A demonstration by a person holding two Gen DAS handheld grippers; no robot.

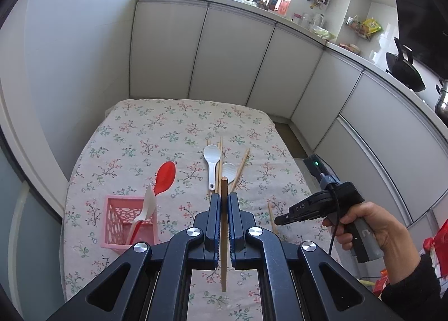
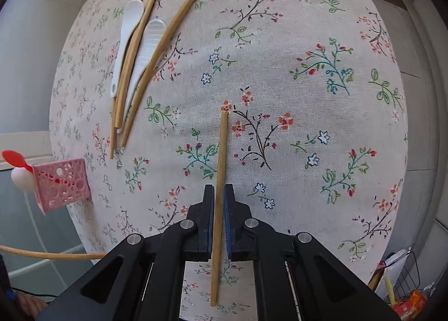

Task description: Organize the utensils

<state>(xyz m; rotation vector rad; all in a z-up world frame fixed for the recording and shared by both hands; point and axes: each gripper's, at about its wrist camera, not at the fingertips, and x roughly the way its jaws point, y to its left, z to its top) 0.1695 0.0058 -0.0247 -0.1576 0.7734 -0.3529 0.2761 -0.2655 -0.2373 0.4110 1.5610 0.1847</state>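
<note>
Where chopstick (image 2: 219,203) passes right claw (image 2: 217,189), contact unclear.

Right gripper (image 2: 218,195) clamps chopstick (image 2: 219,181) above floral tablecloth (image 2: 308,97).

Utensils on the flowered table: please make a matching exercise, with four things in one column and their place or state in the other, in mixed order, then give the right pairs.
Things:
1. red spoon
2. white spoons
3. left claw
4. pink basket

Places or states:
A. lying on the tablecloth among loose chopsticks
B. shut on one chopstick
C. standing in the basket, bowl up
D. near the table edge, holding two spoons

Pairs: 1-C, 2-A, 3-B, 4-D
</note>
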